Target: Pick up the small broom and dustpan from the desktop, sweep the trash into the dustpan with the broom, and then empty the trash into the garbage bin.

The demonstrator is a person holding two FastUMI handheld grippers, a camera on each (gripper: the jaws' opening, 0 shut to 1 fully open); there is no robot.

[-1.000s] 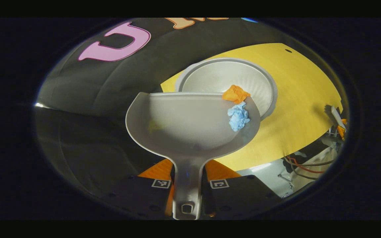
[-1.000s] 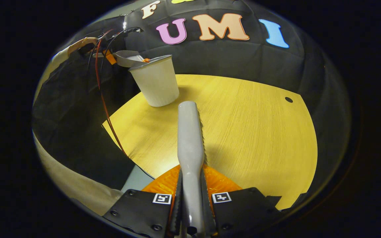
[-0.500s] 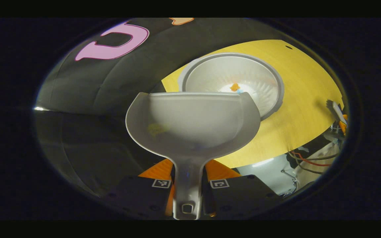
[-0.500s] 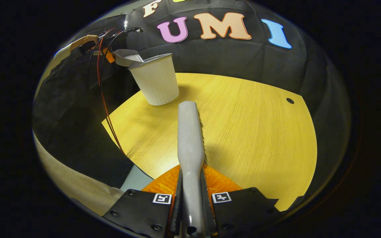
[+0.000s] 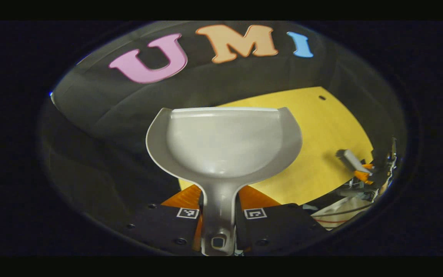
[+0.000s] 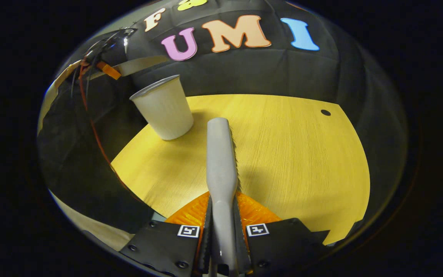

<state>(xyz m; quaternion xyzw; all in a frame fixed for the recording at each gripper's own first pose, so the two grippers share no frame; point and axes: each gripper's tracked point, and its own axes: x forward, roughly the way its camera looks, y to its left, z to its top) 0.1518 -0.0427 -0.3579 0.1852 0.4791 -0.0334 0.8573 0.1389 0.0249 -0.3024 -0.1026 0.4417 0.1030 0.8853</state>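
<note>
Left gripper view: the left hand-held gripper (image 5: pixel 217 215) is clamping both fingers on the dustpan (image 5: pixel 223 144) handle, holding the pan level in the air with its lip facing the far wall.
Change since earlier: the orange and blue trash balls that were sitting at the pan's right edge a second ago are gone from it; the pan is showing a bare inside now, and it is no longer hanging over the garbage bin's mouth.
Right gripper view: the right hand-held gripper (image 6: pixel 223 246) is gripping the small broom (image 6: pixel 221 161) by its handle, fingers pressed on both sides, the broom pointing away over the tabletop (image 6: pixel 290 154).
Garbage bin: the white garbage bin (image 6: pixel 164 107) is standing upright at the far left of the tabletop; its inside cannot be made out from this angle.
Other gripper far off: up at the far left, above and behind the bin, the dustpan is showing as a pale edge with red cables trailing down.
Small broom from the left side: the broom is appearing small at the right edge, over the tabletop's near right part.
Tabletop detail: a small dark hole (image 6: pixel 325 112) is sitting near the far right corner.
</note>
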